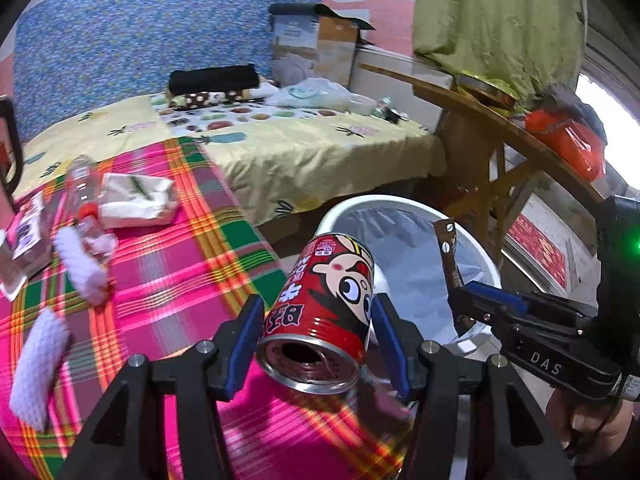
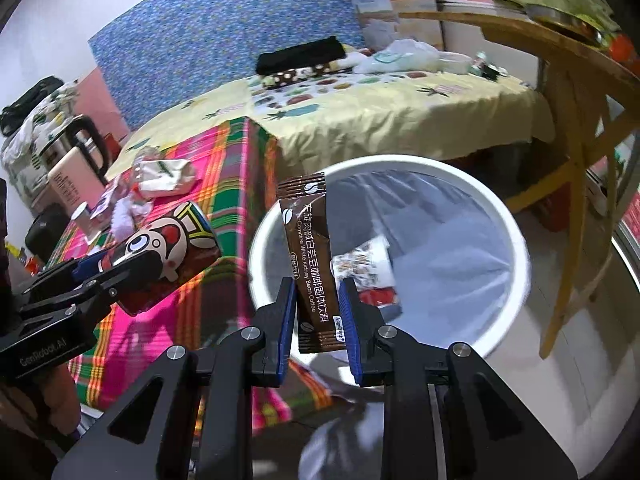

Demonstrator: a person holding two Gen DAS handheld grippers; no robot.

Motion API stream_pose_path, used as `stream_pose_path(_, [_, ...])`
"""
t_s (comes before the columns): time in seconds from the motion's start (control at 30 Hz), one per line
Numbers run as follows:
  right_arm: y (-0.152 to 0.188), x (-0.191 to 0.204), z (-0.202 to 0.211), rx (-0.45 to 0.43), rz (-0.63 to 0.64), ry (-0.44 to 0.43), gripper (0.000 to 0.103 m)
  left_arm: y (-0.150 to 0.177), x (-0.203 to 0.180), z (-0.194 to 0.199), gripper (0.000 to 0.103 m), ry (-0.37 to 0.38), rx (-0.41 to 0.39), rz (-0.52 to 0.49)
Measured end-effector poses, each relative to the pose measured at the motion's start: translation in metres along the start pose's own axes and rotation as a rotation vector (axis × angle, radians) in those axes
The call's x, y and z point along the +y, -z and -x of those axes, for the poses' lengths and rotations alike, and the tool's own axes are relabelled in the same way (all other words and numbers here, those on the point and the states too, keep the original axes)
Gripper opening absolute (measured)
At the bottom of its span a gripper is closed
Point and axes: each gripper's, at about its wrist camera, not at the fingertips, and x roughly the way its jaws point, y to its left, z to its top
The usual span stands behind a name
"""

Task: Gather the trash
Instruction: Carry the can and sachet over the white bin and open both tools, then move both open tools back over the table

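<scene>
The bed [image 1: 304, 148], under its yellow sheet, fills the far side; nearer me stands the table under a pink and green plaid cloth [image 1: 168, 280]. The white bin [image 2: 516, 248], lined with a pale bag, stands on the floor just off that table's right edge and already holds some wrappers at the bottom.

Remaining litter on the plaid cloth, toward its far left corner: a clear plastic bottle [image 1: 82, 188] lying on its side, a crumpled white carton [image 1: 136, 200] touching it, and white knitted pieces [image 1: 80, 264] along the left edge. I cannot tell whether the knitted pieces count as trash.

My left claw [image 1: 316, 336] is clamped on a red cartoon-printed can [image 1: 332, 304], pads on either side, open mouth toward the camera, tilted. It sits over the table's right edge, beside the bin rim, not yet above the opening.

My right claw [image 2: 318, 312] pinches a brown coffee sachet [image 2: 312, 264] by its lower end, upright, over the near part of the bin's rim.

Assessment: the step in hand is disposal of two items at once. The next move calls for parting the right fingers once the sachet is fully inside the rim, and carrying the can rightward over the opening before release. The can may clip the rim if let go early.
</scene>
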Motion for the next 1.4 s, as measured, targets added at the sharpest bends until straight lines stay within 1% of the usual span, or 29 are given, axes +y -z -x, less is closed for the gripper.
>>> stream_pose_path(0.2, [0.004,-0.02,0.0,0.011,-0.034,0.028,0.023,-0.005,-0.023,-0.021,0.058,0.037,0.033,-0.036])
stream_pose_path(0.43, [0.006,-0.034,-0.004,0.036,-0.058,0.05,0.023,-0.005,-0.033,-0.041,0.058,0.06,0.077,-0.052])
stream_pose_path(0.67, [0.006,-0.038,-0.014,0.078,-0.071,0.051,0.023,-0.013,-0.038,-0.052,0.058,0.047,0.086,-0.058])
stream_pose_path(0.83, [0.01,-0.047,-0.013,0.087,-0.109,0.054,0.024,-0.018,-0.038,-0.056,0.058,0.036,0.084,-0.056])
stream_pose_path(0.9, [0.01,-0.048,-0.012,0.08,-0.114,0.05,0.025,-0.019,-0.036,-0.057,0.06,0.031,0.079,-0.049])
stream_pose_path(0.93, [0.01,-0.049,-0.011,0.076,-0.117,0.047,0.025,-0.02,-0.036,-0.057,0.063,0.026,0.076,-0.047])
stream_pose_path(1.0, [0.01,-0.049,-0.011,0.072,-0.117,0.042,0.028,-0.02,-0.034,-0.057,0.064,0.018,0.072,-0.04])
stream_pose_path(1.03, [0.009,-0.049,-0.01,0.072,-0.115,0.042,0.033,-0.02,-0.032,-0.057,0.064,0.017,0.073,-0.037])
stream_pose_path(1.07, [0.009,-0.048,-0.01,0.07,-0.112,0.042,0.041,-0.02,-0.031,-0.056,0.064,0.016,0.072,-0.035])
stream_pose_path(1.1, [0.009,-0.048,-0.01,0.067,-0.109,0.041,0.048,-0.02,-0.03,-0.056,0.064,0.014,0.072,-0.035])
stream_pose_path(1.13, [0.009,-0.047,-0.009,0.063,-0.105,0.039,0.059,-0.019,-0.03,-0.056,0.064,0.01,0.072,-0.033])
stream_pose_path(1.17, [0.009,-0.046,-0.008,0.058,-0.102,0.034,0.06,-0.019,-0.029,-0.055,0.064,0.01,0.073,-0.03])
stream_pose_path(1.4, [0.003,-0.039,0.003,0.015,-0.081,0.023,0.06,-0.018,-0.021,-0.04,0.064,0.016,0.051,-0.012])
